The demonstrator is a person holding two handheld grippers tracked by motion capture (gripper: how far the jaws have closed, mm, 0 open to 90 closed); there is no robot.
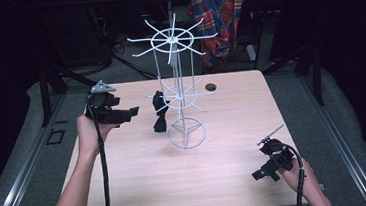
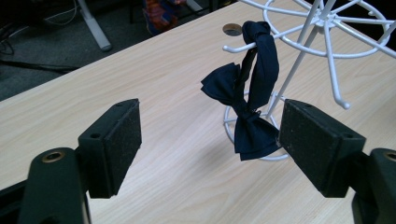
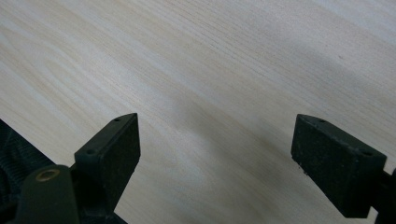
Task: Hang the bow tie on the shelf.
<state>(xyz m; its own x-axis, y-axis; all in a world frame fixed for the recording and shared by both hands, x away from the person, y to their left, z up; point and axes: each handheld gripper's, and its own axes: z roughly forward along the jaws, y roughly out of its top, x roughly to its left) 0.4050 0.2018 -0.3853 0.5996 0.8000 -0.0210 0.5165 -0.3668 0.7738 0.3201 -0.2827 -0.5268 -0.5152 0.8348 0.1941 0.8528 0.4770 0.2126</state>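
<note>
A dark navy bow tie [image 1: 159,111] [image 2: 250,100] hangs by its band from a lower arm of a white wire display rack [image 1: 180,90] [image 2: 327,42] standing mid-table. My left gripper [image 1: 130,112] [image 2: 210,147] is held above the table just left of the bow tie, open, with nothing between its pads. My right gripper [image 1: 258,175] [image 3: 217,158] hovers low near the table's front right corner, open and empty, facing bare wood.
The light wooden table [image 1: 223,124] has a round cable hole [image 1: 210,87] [image 2: 232,29] behind the rack. A plaid shirt [image 1: 221,14] hangs beyond the far edge. Dark stand legs and floor surround the table.
</note>
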